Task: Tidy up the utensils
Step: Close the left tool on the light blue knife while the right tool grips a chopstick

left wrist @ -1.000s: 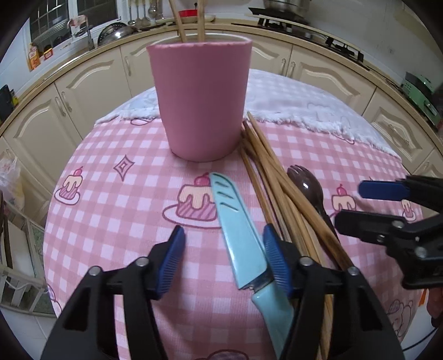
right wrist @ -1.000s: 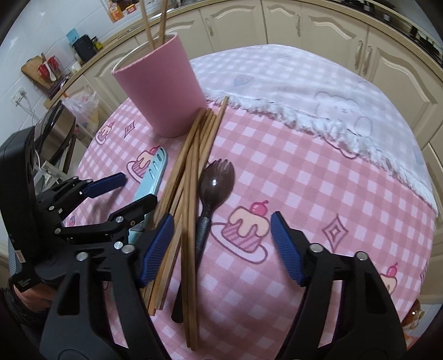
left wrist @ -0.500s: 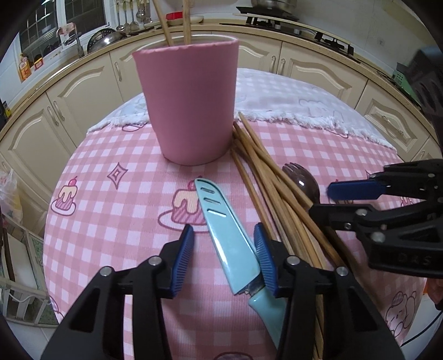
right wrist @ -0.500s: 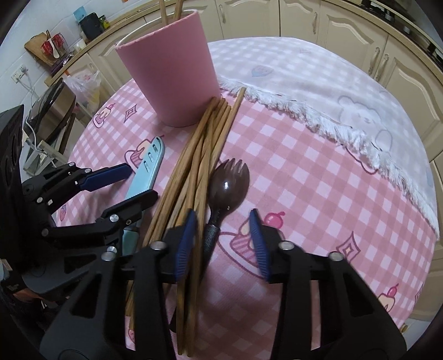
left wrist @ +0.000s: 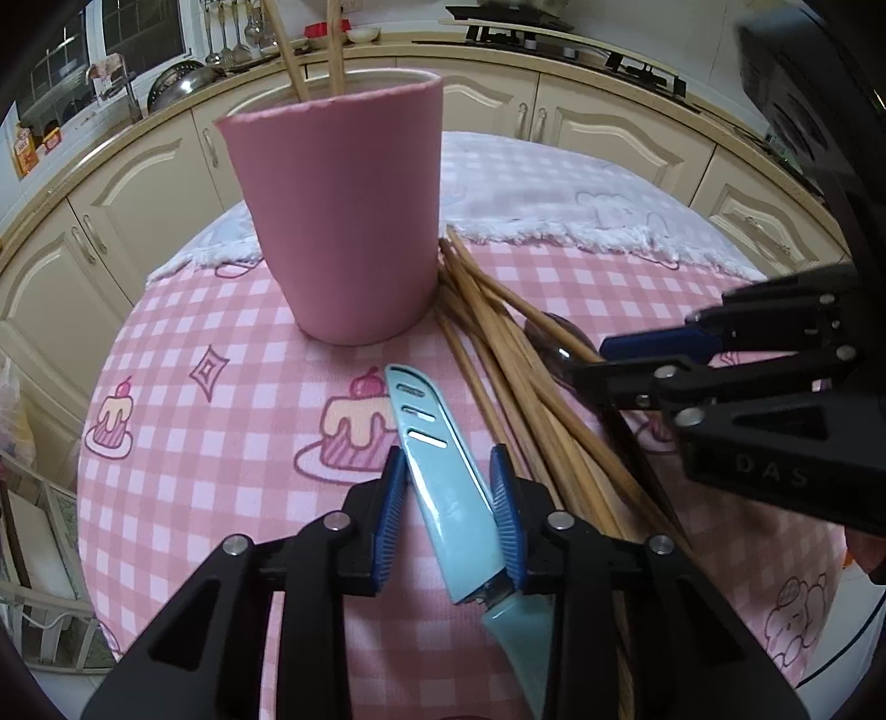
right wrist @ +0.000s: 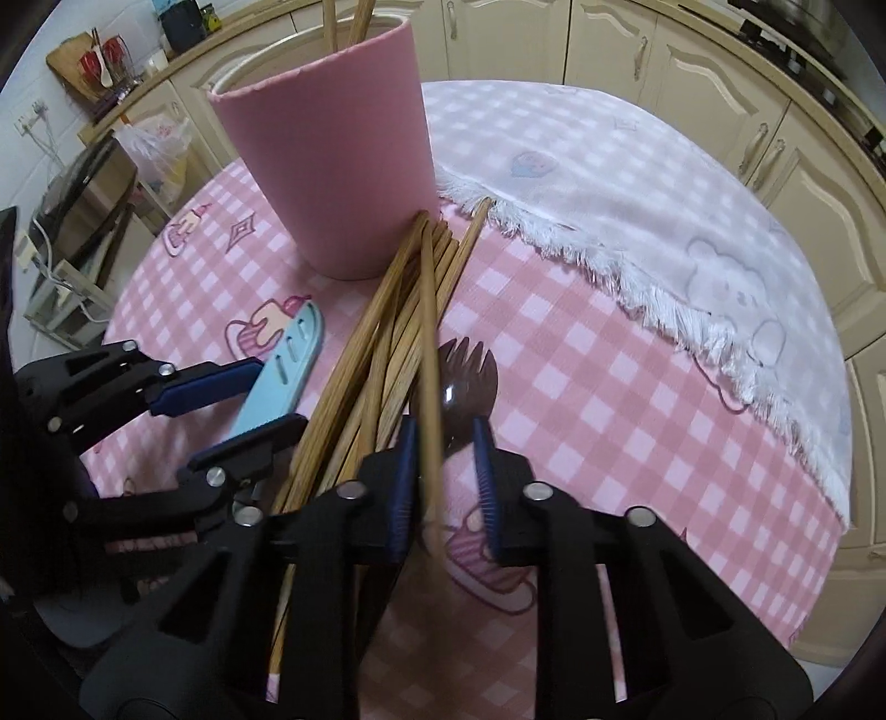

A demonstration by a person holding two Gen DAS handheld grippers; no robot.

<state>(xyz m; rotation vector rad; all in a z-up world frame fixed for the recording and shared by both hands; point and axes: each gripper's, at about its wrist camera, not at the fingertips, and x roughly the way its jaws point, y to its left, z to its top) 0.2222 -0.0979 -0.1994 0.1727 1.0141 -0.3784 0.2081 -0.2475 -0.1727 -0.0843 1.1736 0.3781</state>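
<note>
- The left gripper (left wrist: pixel 449 512) straddles the sheathed blade of a light-blue knife (left wrist: pixel 437 459) lying on a pink checked tablecloth (left wrist: pixel 221 421); its blue pads (left wrist: pixel 390 523) are narrowed close to the blade, but whether they are pressing on it cannot be told.
- The knife's handle runs back under the gripper's right finger and is cut off at the lower edge of the left wrist view.
- The right gripper (right wrist: pixel 443 482) has its jaws narrowed, with a single wooden chopstick (right wrist: pixel 429 387) rising between them; the stick is blurred, and whether the pads (right wrist: pixel 403 487) pinch it cannot be made out.
- A dark brown spork (right wrist: pixel 462 376) lies just ahead of the right gripper, its tines pointing away; its handle is hidden behind the fingers and the stick.
- A loose bundle of wooden chopsticks (left wrist: pixel 515 382) lies on the cloth between knife and spork, far tips touching or just beside the base of a pink cup (left wrist: pixel 343 221).
- The near ends of the bundle vanish beneath both grippers.
- The cup stands upright near the middle of the table; two chopsticks (left wrist: pixel 307 50) stand in it, their tops cut off by the frame.
- A pale fringed cloth (right wrist: pixel 637 183) covers the far part of the table, its edge lying over the pink one.
- Cream kitchen cabinets (left wrist: pixel 609 127) curve around behind, bent by the lens.
</note>
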